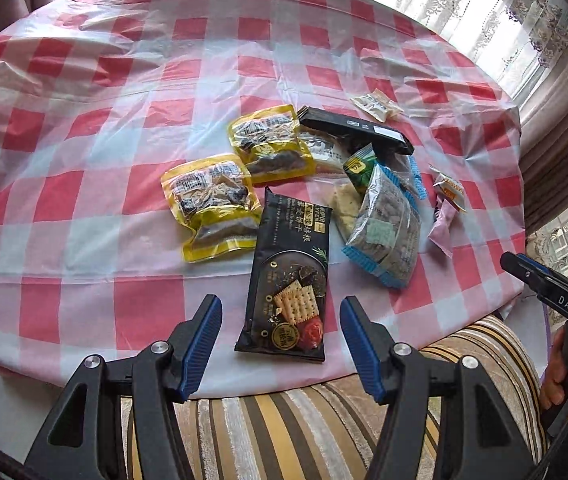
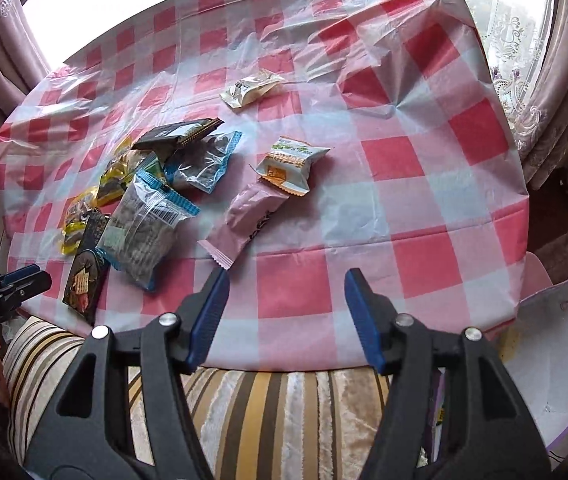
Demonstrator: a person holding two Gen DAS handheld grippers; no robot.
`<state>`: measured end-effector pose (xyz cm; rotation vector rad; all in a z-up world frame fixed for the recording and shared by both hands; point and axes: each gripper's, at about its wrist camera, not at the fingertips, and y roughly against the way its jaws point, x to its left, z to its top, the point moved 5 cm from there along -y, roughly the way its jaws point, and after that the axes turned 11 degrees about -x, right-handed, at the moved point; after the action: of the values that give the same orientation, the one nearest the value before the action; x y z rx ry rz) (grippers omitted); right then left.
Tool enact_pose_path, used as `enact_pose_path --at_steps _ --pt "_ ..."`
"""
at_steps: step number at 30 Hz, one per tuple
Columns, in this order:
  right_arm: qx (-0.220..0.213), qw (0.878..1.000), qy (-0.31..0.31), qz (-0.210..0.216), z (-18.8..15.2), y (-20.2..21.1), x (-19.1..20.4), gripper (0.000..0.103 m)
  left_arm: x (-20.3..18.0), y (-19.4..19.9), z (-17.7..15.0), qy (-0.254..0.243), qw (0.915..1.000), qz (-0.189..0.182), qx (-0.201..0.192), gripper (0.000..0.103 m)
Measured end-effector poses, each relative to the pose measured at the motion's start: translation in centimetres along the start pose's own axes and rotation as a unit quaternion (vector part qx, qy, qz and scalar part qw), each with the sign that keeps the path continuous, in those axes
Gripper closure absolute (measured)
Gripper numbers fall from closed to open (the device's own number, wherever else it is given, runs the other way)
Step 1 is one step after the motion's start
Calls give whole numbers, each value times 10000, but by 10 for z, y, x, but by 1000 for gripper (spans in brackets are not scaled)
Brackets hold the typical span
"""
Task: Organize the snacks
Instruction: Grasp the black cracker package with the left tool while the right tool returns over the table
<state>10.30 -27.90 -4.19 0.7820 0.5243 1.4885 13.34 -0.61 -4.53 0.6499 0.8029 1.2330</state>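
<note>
Snack packets lie in a loose heap on the red-and-white checked table (image 1: 83, 120). Among them are two yellow vacuum packs (image 1: 211, 204), a black cracker packet (image 1: 288, 280), a clear blue-edged packet (image 1: 388, 224), a pink wrapper (image 2: 251, 216), an orange-and-white pack (image 2: 290, 164) and a cream sachet (image 2: 251, 88). My left gripper (image 1: 280, 302) hovers open over the table's near edge, and the near end of the cracker packet shows between its blue pads, untouched. My right gripper (image 2: 287, 276) is open over bare cloth, just right of the pink wrapper's near end.
A striped cushion (image 1: 284, 420) runs along the table's near edge under both grippers. A white, purple-edged open box (image 2: 556, 360) sits low at the right, off the table. Curtains and windows ring the far side. A second black packet (image 1: 356, 130) lies on the heap.
</note>
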Motion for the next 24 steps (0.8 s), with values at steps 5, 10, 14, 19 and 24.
enact_pose_path --at_steps 5,10,14,19,24 --pt "133 9998 -100 -146 2 -14 6 37 -5 -21 -10 -259 9986 20 456 40" --pt "155 9990 -208 -358 7 -28 7 37 -13 -37 -9 -595 9959 288 622 34" --pt "161 9984 -246 -486 11 -38 10 37 -17 -47 -7 -734 9937 508 684 33" --pt "204 9976 -224 -615 16 -53 17 37 -23 -61 -11 -875 9913 566 809 32" --pt "260 9968 -318 -692 21 -68 25 37 -28 -67 -9 -1023 9900 663 708 33"
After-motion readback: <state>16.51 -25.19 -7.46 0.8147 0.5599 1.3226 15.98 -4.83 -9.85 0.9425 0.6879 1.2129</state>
